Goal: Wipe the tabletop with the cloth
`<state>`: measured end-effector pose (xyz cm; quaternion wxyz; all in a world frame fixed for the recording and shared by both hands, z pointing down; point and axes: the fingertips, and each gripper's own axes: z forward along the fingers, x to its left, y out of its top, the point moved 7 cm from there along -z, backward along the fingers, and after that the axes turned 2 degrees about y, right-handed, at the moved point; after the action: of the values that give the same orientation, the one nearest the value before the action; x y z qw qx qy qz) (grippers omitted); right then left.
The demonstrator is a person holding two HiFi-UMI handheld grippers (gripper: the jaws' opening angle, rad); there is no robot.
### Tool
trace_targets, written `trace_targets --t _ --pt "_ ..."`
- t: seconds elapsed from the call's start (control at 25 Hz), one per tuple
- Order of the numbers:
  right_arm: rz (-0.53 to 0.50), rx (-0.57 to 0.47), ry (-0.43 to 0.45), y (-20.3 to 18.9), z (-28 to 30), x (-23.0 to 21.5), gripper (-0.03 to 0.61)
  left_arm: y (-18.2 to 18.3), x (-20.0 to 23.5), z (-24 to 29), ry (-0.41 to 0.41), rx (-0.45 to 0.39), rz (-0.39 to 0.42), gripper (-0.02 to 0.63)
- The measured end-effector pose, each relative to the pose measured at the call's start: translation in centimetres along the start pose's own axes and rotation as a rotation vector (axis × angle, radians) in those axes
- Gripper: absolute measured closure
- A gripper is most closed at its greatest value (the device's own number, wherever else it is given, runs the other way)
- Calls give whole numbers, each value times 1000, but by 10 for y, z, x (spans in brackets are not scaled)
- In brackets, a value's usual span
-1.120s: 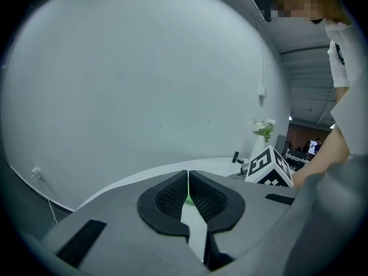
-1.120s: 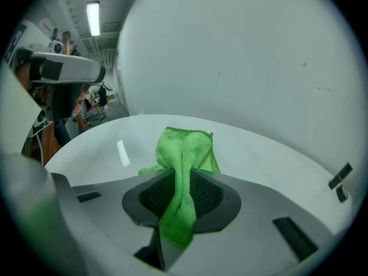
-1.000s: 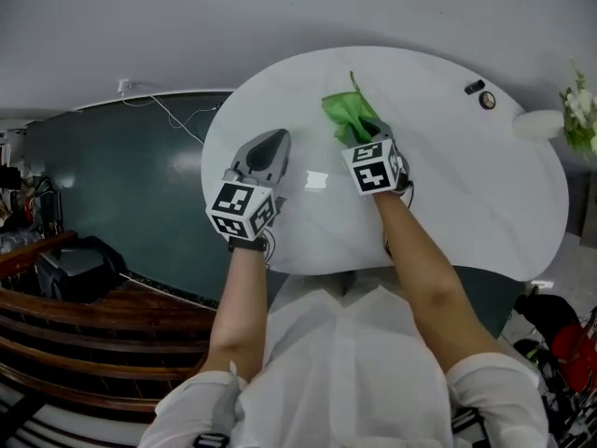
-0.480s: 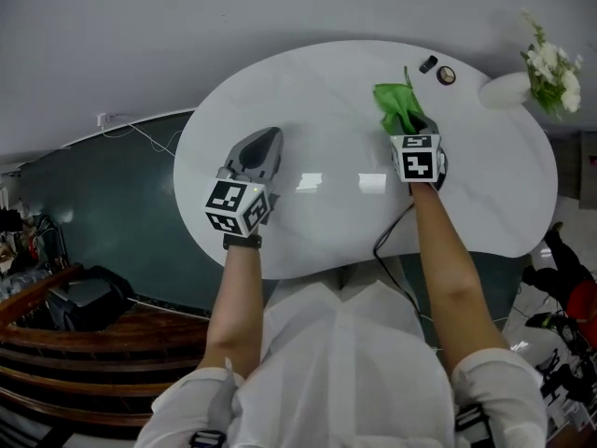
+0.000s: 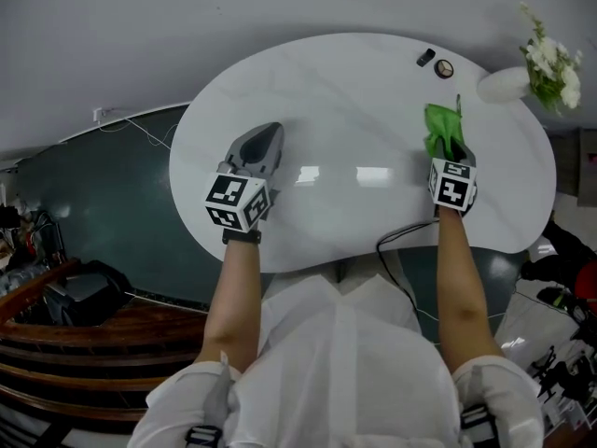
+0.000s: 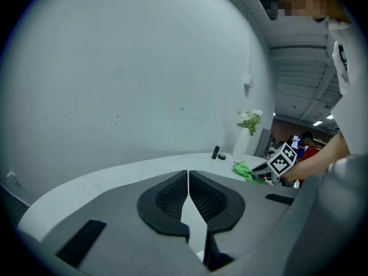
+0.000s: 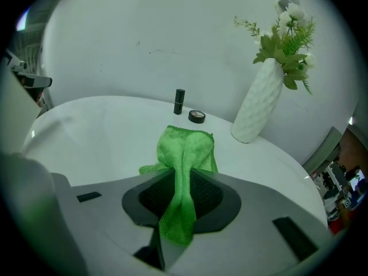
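Green cloth (image 5: 442, 125) clamped in right gripper (image 5: 449, 150), swept further right along white tabletop (image 5: 354, 91), nearer vase (image 5: 504, 84). Left gripper (image 5: 264, 139) unmoved, jaws together on nothing.

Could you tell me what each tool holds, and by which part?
Right tool grips the green cloth by a bunched fold; left tool is shut, empty.

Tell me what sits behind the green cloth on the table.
Beyond the cloth stand a small upright black cylinder and a flat round black piece, with a white vase of flowers off to the side. The tabletop patch under the cloth is covered.
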<state>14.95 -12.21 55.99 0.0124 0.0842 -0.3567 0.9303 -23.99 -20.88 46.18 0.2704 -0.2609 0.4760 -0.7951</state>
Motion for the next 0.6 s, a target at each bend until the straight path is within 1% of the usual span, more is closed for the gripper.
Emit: trace_targets --t 0.12,0.32,0.44,0.6 --pt "16 4 -6 -8 -9 18 508 -7 5 -14 9 14 0 594" --pt "8 -16 29 -2 -14 72 508 -23 15 -46 35 30 -12 594" --pt "1 -32 71 8 -17 115 508 -32 24 -70 62 41 -20 594" --pt "-48 -54 164 25 -20 184 508 -43 40 -105 119 44 -41 594"
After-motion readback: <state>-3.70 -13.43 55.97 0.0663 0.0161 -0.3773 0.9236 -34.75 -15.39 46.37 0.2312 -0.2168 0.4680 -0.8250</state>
